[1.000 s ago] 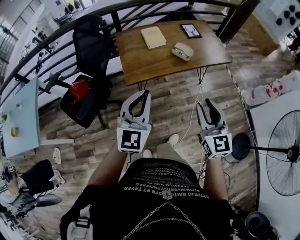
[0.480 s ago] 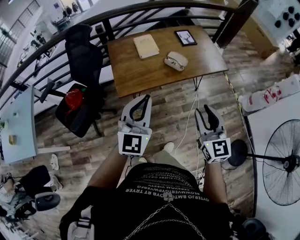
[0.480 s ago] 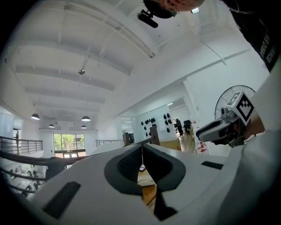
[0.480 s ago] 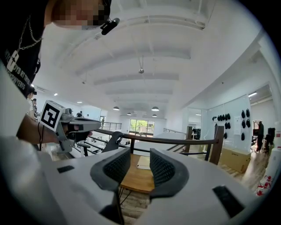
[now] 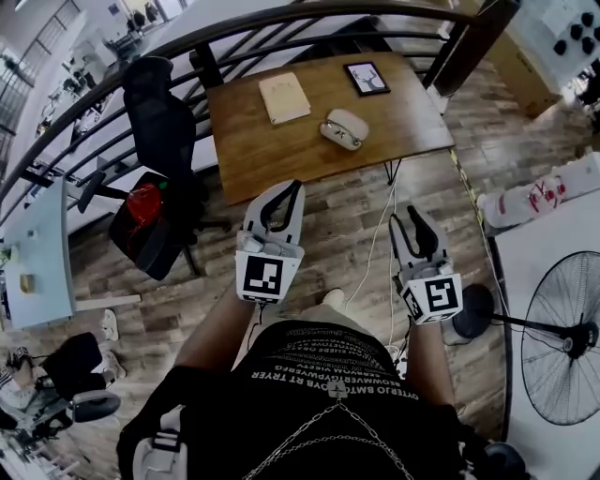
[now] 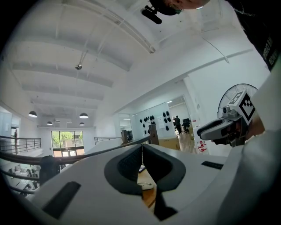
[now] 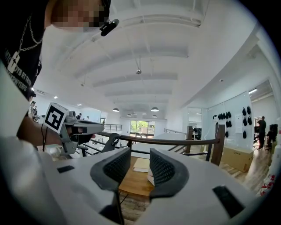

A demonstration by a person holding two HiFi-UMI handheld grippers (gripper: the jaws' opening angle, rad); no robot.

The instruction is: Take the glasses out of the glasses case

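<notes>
A white glasses case [image 5: 344, 128] lies on the wooden table [image 5: 281, 155], with a pair of glasses resting on its near side. Both grippers hang over the floor, short of the table's near edge. My left gripper [image 5: 293, 187] is shut, its fingertips touching with nothing between them. My right gripper [image 5: 406, 218] is open by a narrow gap and holds nothing. In the right gripper view the gripper [image 7: 140, 165] points at the table, and the case [image 7: 150, 176] peeks out beside the right pad. In the left gripper view the jaws [image 6: 142, 147] meet at the tip.
A beige book [image 5: 284, 97] and a framed picture [image 5: 367, 78] lie further back on the table. A black office chair [image 5: 164, 122] and a red bag [image 5: 142, 201] stand to its left. A curved railing [image 5: 216, 21] runs behind, a fan [image 5: 562, 339] stands right, and a cable [image 5: 378, 239] trails on the floor.
Both grippers have edged forward toward the table, which has slid left and nearer in the head view. The jaws stand as before.
</notes>
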